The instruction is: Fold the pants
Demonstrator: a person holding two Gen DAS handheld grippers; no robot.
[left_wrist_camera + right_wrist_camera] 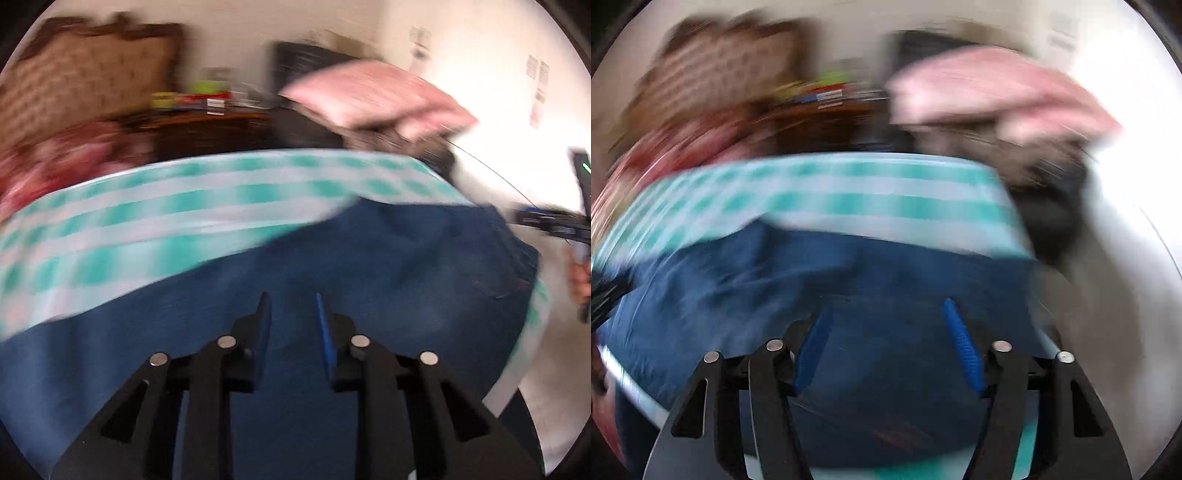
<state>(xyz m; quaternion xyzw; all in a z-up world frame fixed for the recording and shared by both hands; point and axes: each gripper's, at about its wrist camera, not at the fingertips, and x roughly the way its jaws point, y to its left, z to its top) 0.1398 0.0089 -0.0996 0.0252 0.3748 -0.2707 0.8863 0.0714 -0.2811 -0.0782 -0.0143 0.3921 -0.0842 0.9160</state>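
Dark blue jeans (332, 266) lie spread on a teal and white checked cloth (155, 206). My left gripper (291, 306) is open, its blue-padded fingers hovering over the jeans with nothing between them. In the right wrist view the same jeans (849, 280) fill the lower half, on the checked cloth (849, 192). My right gripper (886, 314) is open wide above the jeans and holds nothing. The right gripper also shows at the right edge of the left wrist view (554, 225), beside the jeans' end. Both views are motion-blurred.
A pink pillow (373, 96) rests on dark things at the back right. A dark wooden cabinet (210, 133) with small items stands behind. A reddish floral bedspread (62, 162) and a padded headboard (85, 74) are at the left. A white wall is at the right.
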